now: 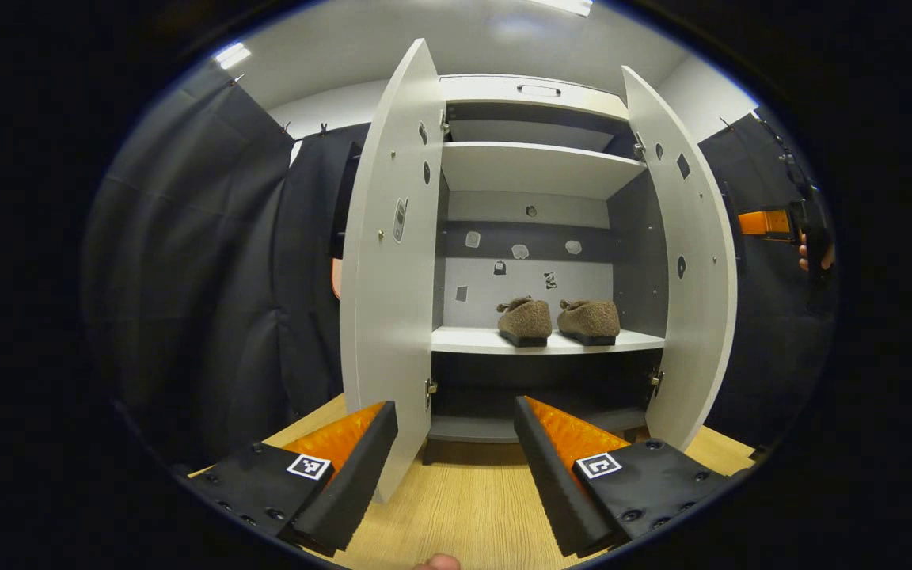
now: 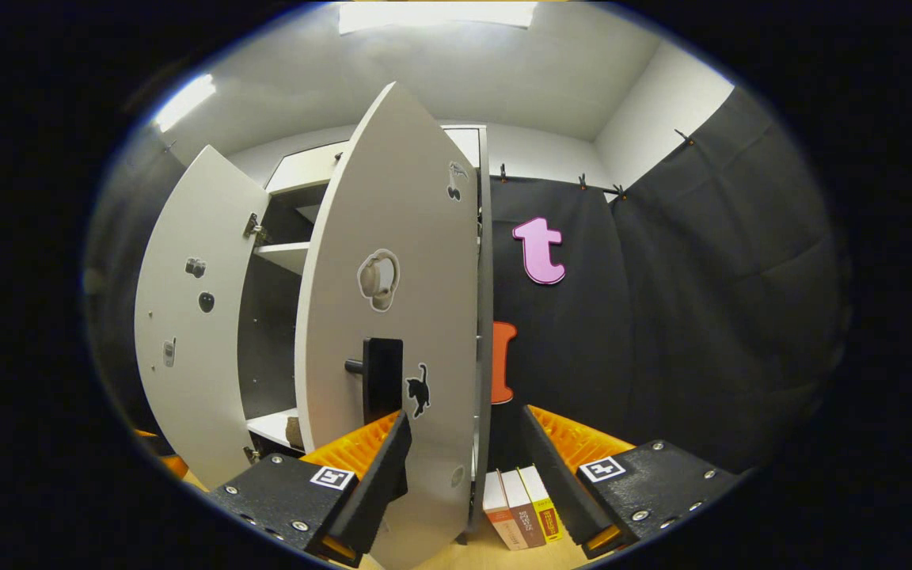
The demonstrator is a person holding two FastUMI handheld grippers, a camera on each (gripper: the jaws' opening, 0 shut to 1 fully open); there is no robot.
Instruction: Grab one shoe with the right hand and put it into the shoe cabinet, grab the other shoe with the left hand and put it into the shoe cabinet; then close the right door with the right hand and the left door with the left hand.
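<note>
- Left gripper point(image 1: 456, 443): jaws spread wide, nothing held, pointed straight into the open shoe cabinet point(image 1: 535, 170).
- Two shoes point(image 1: 559, 321) straight ahead of the left gripper, on the cabinet's middle shelf point(image 1: 464, 340), side by side, heels toward the camera (brown, fuzzy).
- Left door point(image 1: 385, 261) swung open; its lower edge sits between the left gripper's fingers but nearer the left finger, contact cannot be told.
- Right door point(image 1: 689, 269) open too, ahead and right of the left gripper.
- Wood floor point(image 1: 464, 507) under the left gripper's fingers.
- Right gripper seen far off at the right edge of the left gripper view point(image 1: 780, 224), a hand on it.
- Right gripper point(image 2: 464, 451) in its own view: jaws apart, empty; the right door's point(image 2: 393, 317) free edge passes between its fingers, its left finger just at the outer face below the black handle point(image 2: 381, 378) (touching or not: can't tell).
- Row of books point(image 2: 521, 507) standing on the floor, just ahead between the right gripper's fingers, beside the cabinet's side.
- Far door point(image 2: 187, 332) open, ahead and left of the right gripper.
</note>
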